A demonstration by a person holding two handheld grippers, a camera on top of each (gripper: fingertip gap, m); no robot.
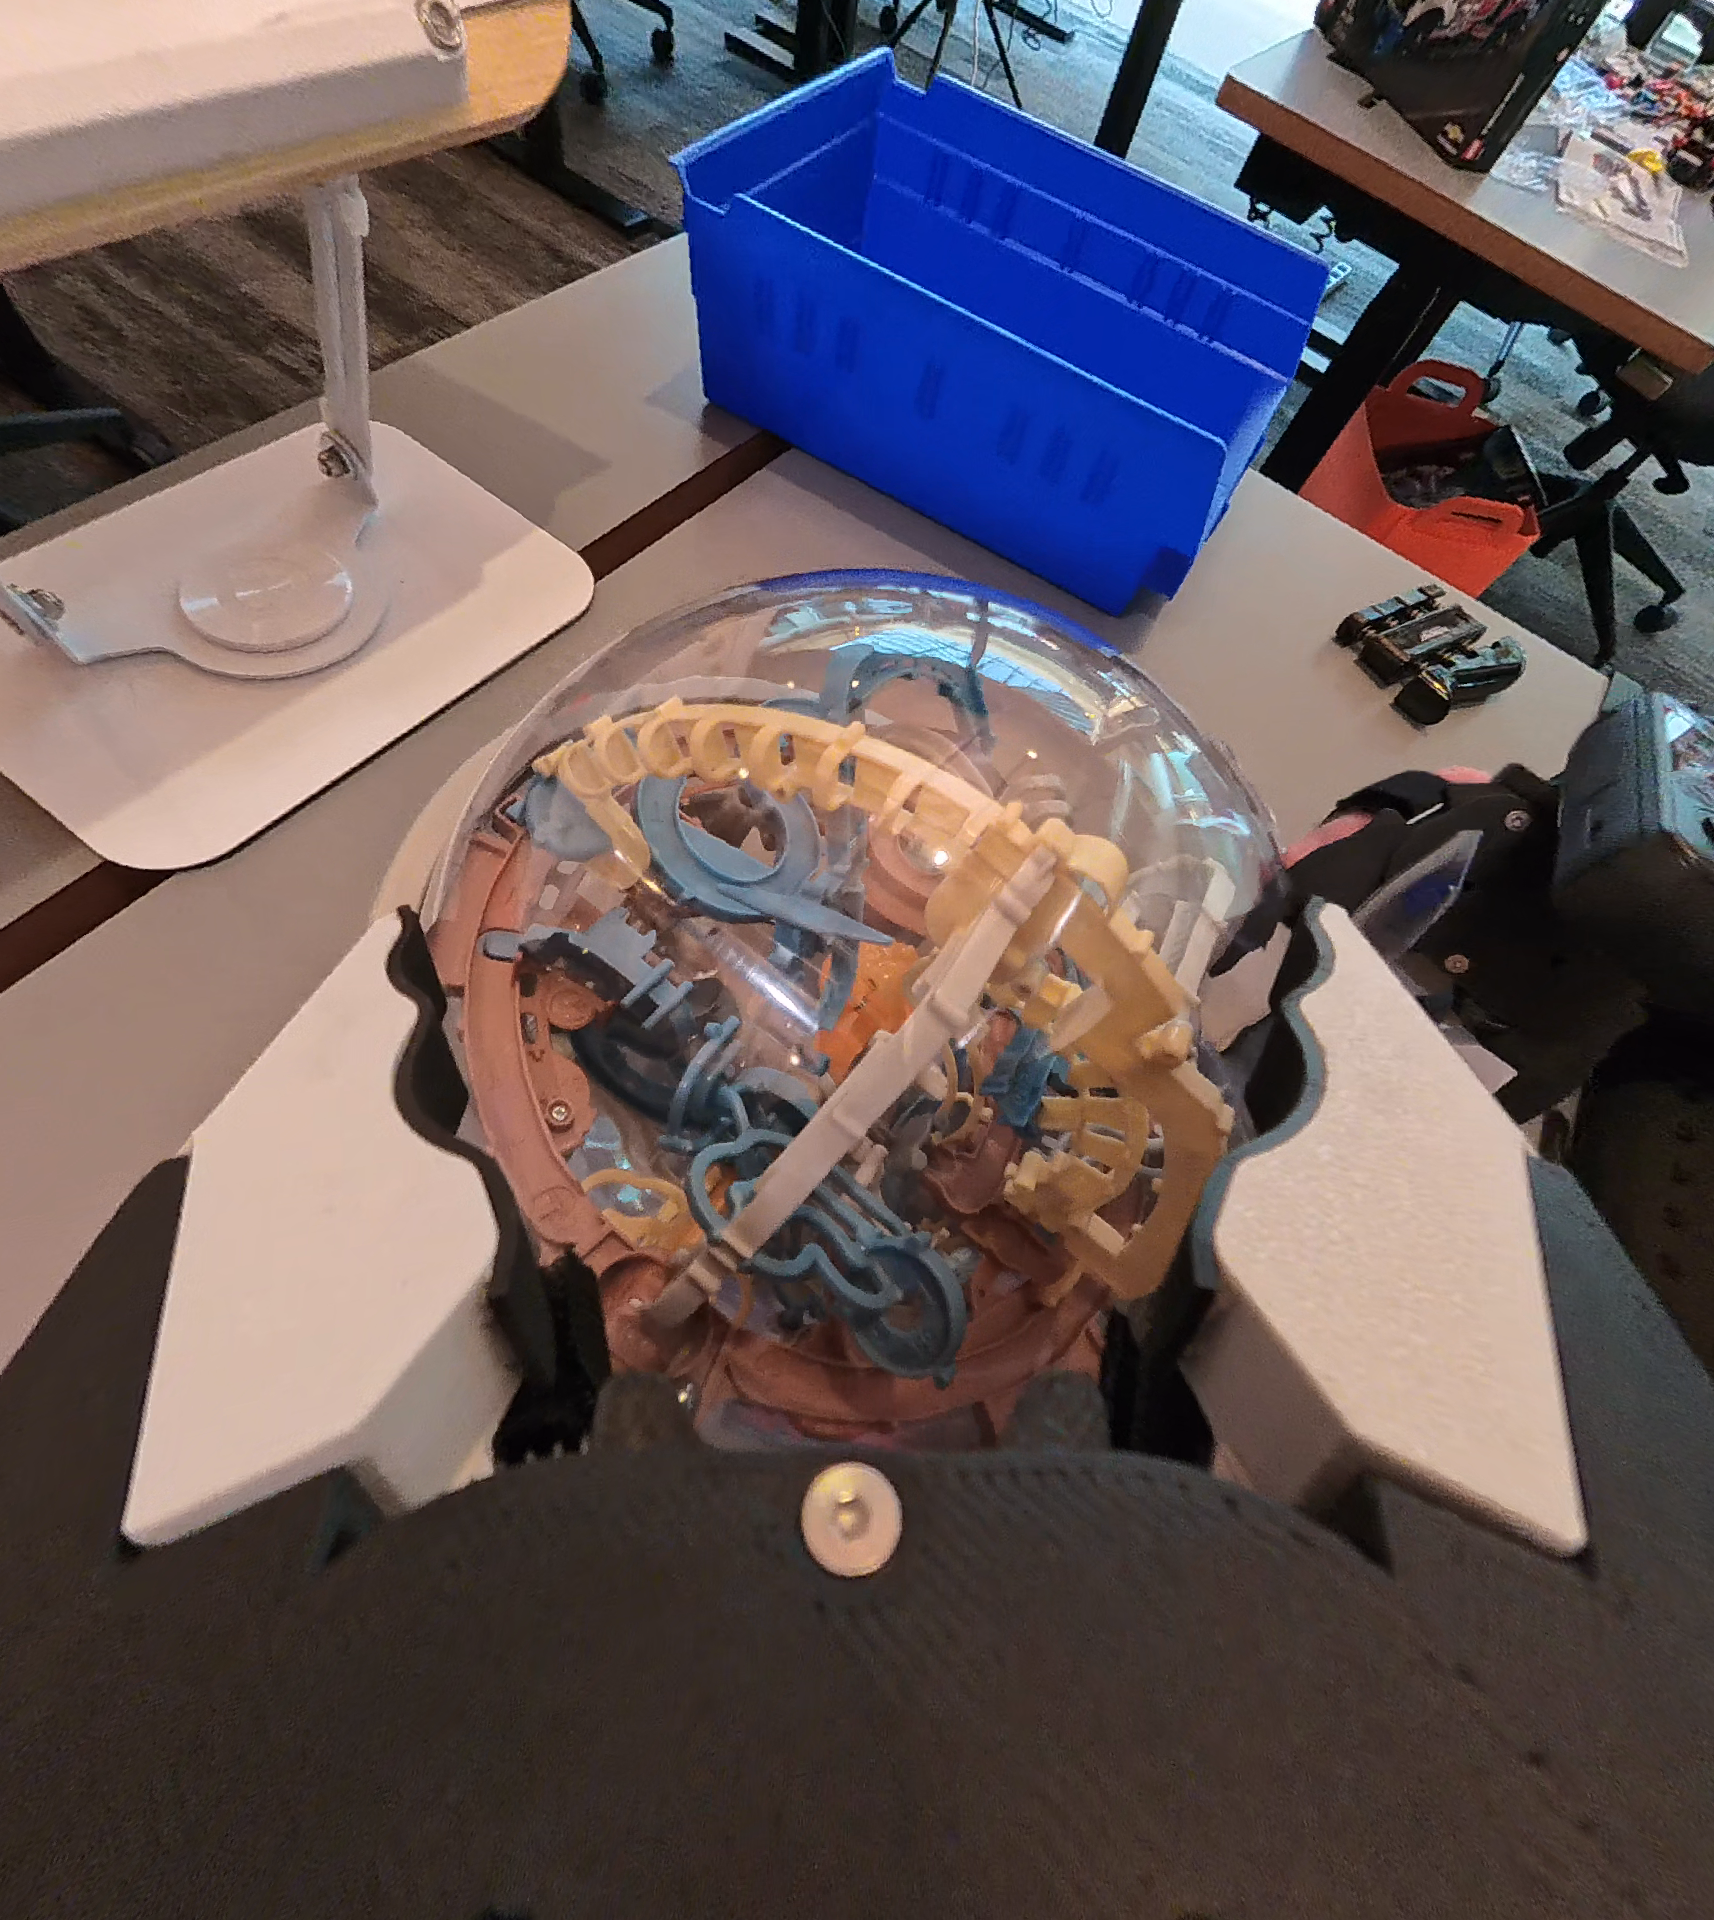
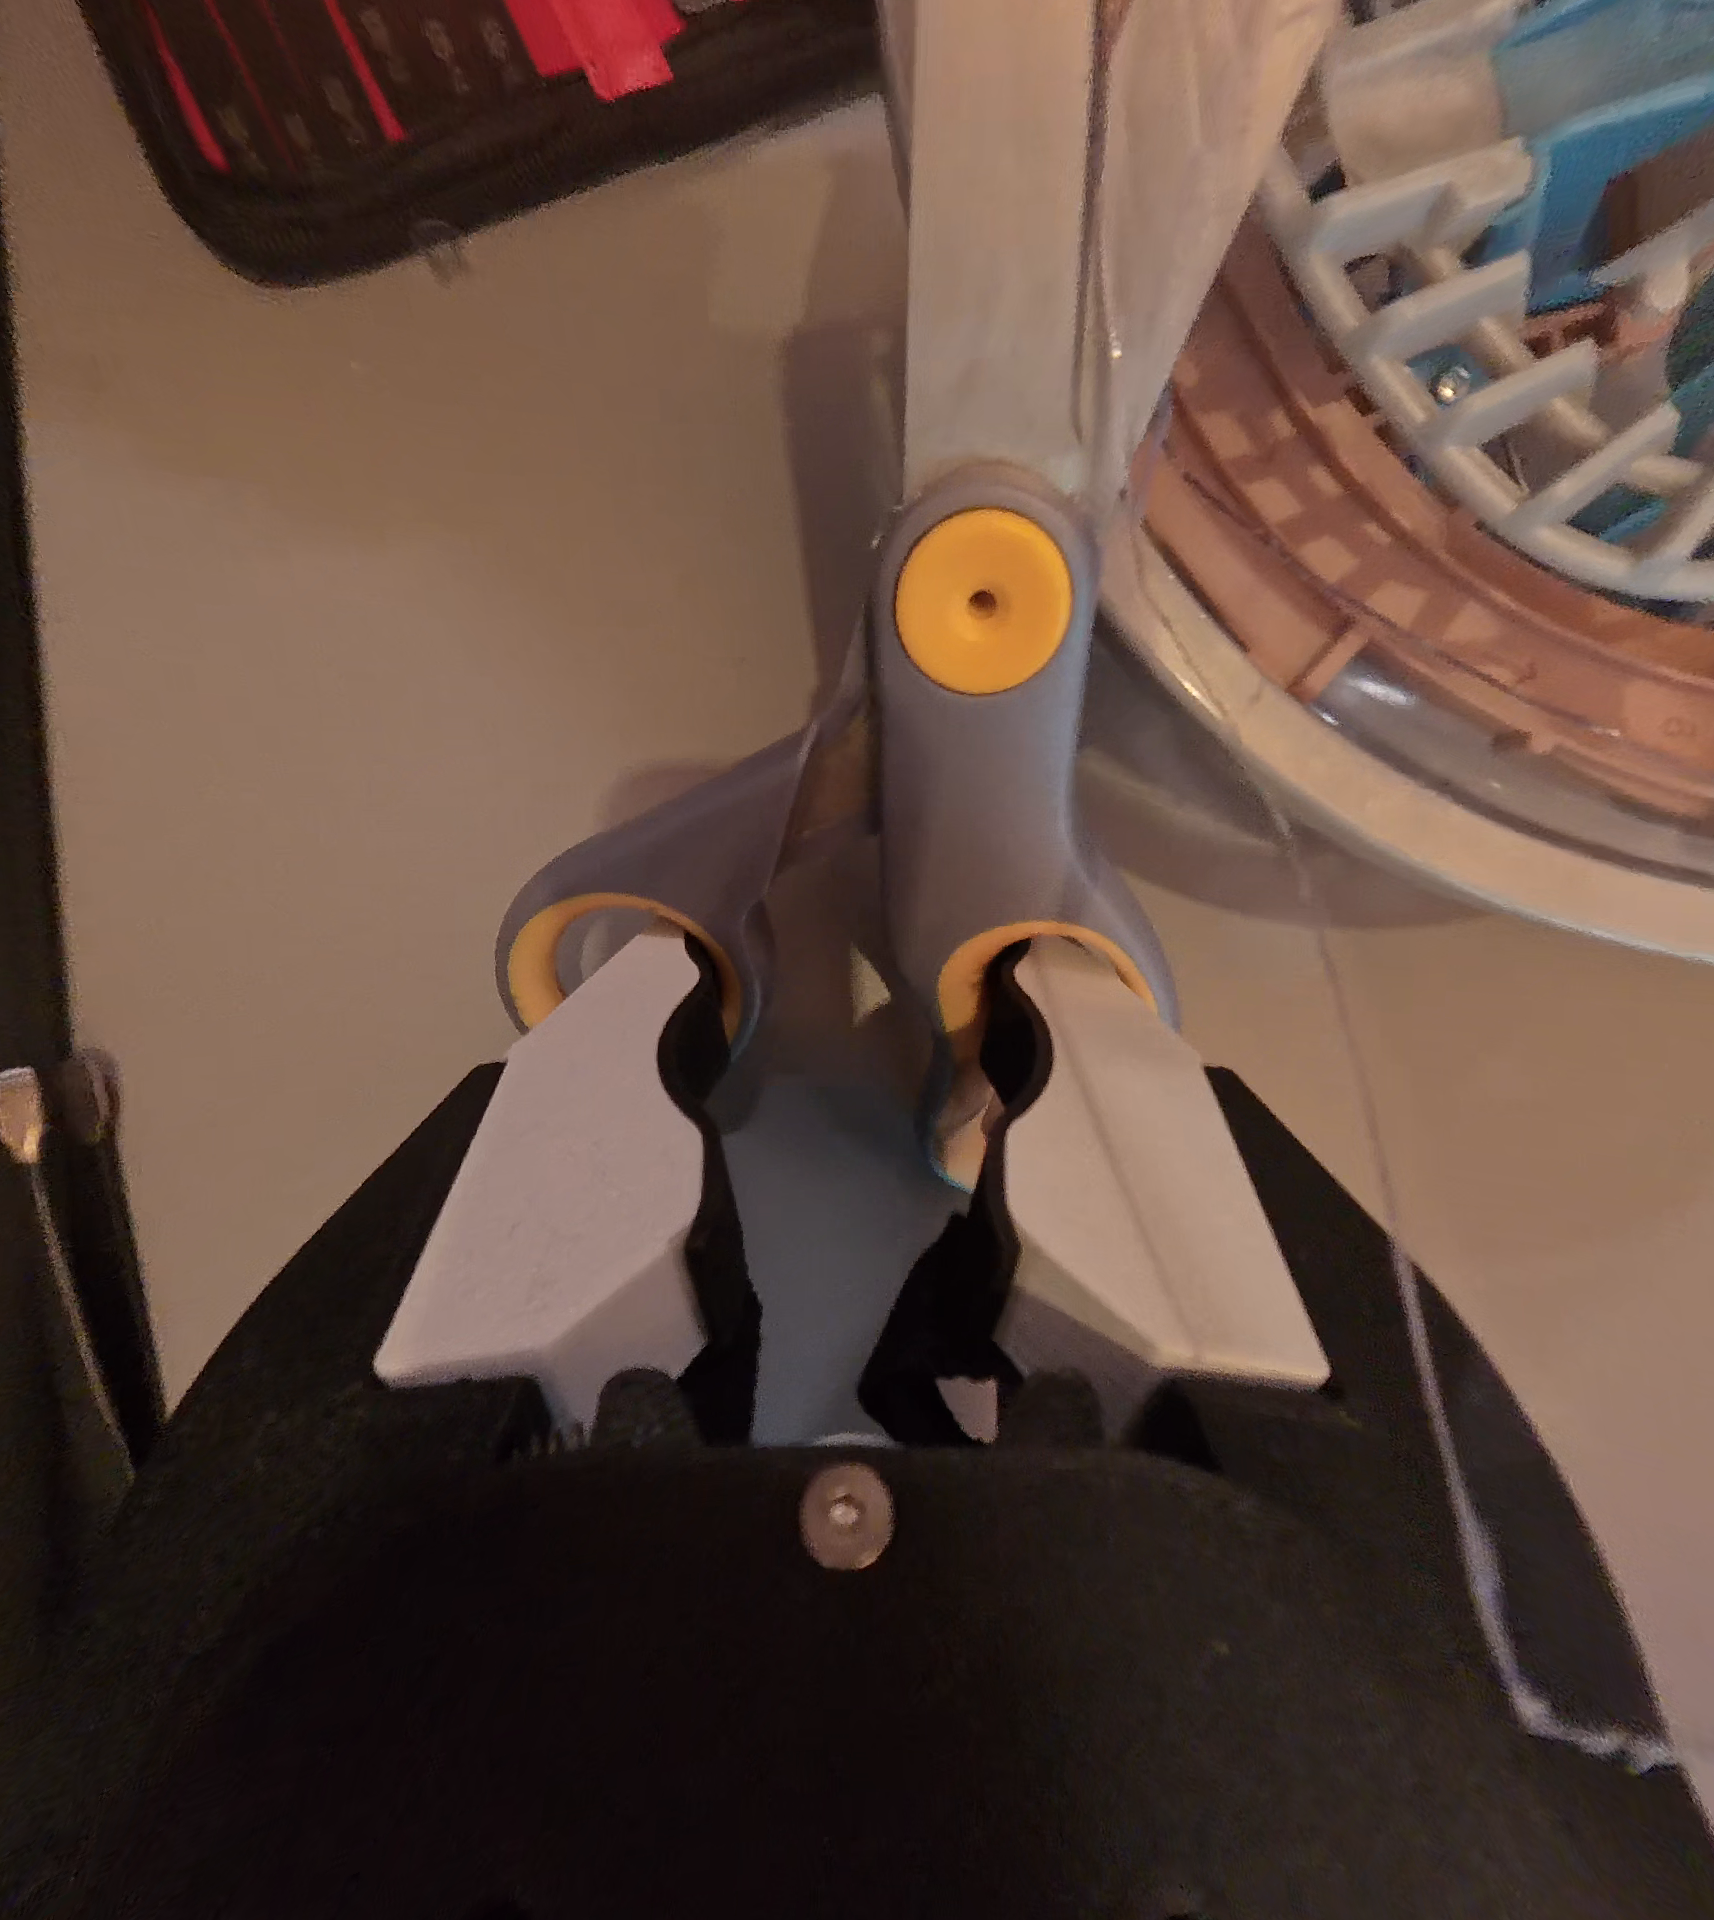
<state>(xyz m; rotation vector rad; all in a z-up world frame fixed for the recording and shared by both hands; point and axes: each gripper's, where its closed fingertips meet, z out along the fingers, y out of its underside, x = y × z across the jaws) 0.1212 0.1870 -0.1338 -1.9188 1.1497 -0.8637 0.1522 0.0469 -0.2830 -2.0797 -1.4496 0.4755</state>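
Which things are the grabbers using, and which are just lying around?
In use:
- left gripper shut on maze ball
- right gripper in the scissors handles

Lying about:
- blue bin
- white stand
- black tool case

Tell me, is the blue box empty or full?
Empty, as far as shows: the blue bin is open-topped, and only its bare blue inner walls appear. Its floor is hidden behind the front wall.

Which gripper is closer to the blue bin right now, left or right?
Left. The left gripper, clamped around the clear maze ball, points toward the blue bin just beyond it. The right gripper, holding scissors, is beside the ball, farther back.
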